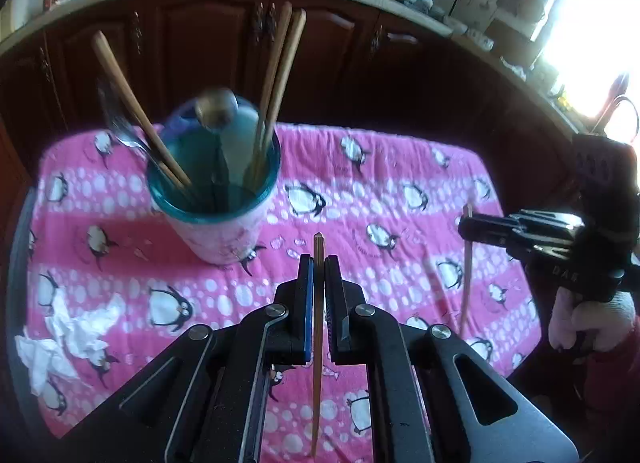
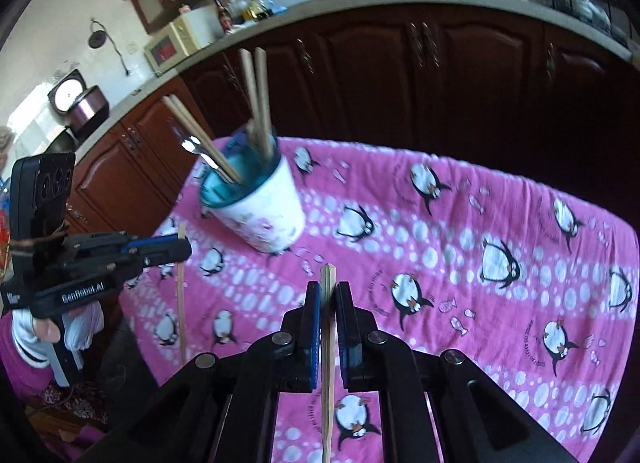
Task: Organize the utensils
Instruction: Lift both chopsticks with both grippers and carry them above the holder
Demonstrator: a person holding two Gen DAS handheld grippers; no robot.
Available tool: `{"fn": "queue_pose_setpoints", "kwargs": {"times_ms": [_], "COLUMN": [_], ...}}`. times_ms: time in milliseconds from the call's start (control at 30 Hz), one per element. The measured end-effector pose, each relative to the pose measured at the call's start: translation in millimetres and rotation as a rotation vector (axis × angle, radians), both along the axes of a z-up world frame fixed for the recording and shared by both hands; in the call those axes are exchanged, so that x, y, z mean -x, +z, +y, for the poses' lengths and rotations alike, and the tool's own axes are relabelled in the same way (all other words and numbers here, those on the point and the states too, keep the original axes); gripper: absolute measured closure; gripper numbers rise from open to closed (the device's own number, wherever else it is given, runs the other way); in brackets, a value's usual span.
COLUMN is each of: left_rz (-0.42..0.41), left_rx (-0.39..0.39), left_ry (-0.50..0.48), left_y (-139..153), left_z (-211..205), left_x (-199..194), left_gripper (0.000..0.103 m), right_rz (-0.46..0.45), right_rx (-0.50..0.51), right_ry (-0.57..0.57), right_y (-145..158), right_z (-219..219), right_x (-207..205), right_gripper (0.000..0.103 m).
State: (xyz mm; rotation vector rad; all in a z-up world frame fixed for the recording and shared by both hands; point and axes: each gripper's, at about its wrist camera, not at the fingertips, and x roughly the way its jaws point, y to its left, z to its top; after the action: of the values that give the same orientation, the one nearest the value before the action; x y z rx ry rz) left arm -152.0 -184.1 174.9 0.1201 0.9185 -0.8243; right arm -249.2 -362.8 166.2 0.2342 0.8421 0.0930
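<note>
The left tongs (image 1: 319, 263) are held level above the near middle of the bench (image 1: 400, 167), which is covered by a pink penguin cloth (image 1: 360, 191). They are pointed toward the far cabinets (image 1: 208, 35). The right tongs (image 2: 328, 291) are held the same way over the near side of the cloth, and are seen from the left view at the right edge (image 1: 470, 227), carried by a hand (image 1: 588, 323) in a light glove. The left hand (image 2: 52, 327) is seen at the left edge of the right view, below its tongs.

A cup (image 1: 218, 199) with a teal rim is stood on the far left part of the cloth. Several chopsticks (image 1: 280, 75) are leaned in it, two against its right side and others against its left, together with a spoon (image 1: 214, 105) and a fork (image 1: 124, 131). A crumpled tissue (image 1: 68, 339) is laid on the near left of the cloth.

The left tongs are closed to a narrow gap on a single chopstick (image 1: 318, 343), which is gripped upright between the pads with its top just above them and its length hanging below. The right tongs are likewise closed on a pale chopstick (image 2: 329, 363), held upright, well apart from the cup.
</note>
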Motion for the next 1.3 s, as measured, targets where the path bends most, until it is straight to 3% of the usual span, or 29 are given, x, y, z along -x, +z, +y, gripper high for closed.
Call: {"fn": "queue_pose_setpoints", "kwargs": {"times_ms": [367, 733, 967, 1100, 1300], "left_rz": [-0.09, -0.212, -0.263, -0.301, -0.295], "left_rx": [0.09, 0.195, 0.204, 0.209, 0.186], "left_ry": [0.035, 0.156, 0.224, 0.247, 0.267], "left_y": [60, 135, 153, 160, 148], "left_z": [42, 73, 65, 55, 41], "left_x": [6, -38, -78, -94, -120], "left_gripper": [0.099, 0.099, 0.099, 0.099, 0.099], "right_rz": [-0.124, -0.268, -0.319, -0.322, -0.31], "right_rx": [0.033, 0.051, 0.087, 0.106, 0.099], "right_ry": [0.056, 0.094, 0.091, 0.076, 0.069], "right_y": [59, 138, 170, 171, 161], "right_z": [33, 57, 68, 70, 64], "right_x": [3, -36, -73, -95, -121], "right_gripper": [0.097, 0.097, 0.097, 0.097, 0.097]}}
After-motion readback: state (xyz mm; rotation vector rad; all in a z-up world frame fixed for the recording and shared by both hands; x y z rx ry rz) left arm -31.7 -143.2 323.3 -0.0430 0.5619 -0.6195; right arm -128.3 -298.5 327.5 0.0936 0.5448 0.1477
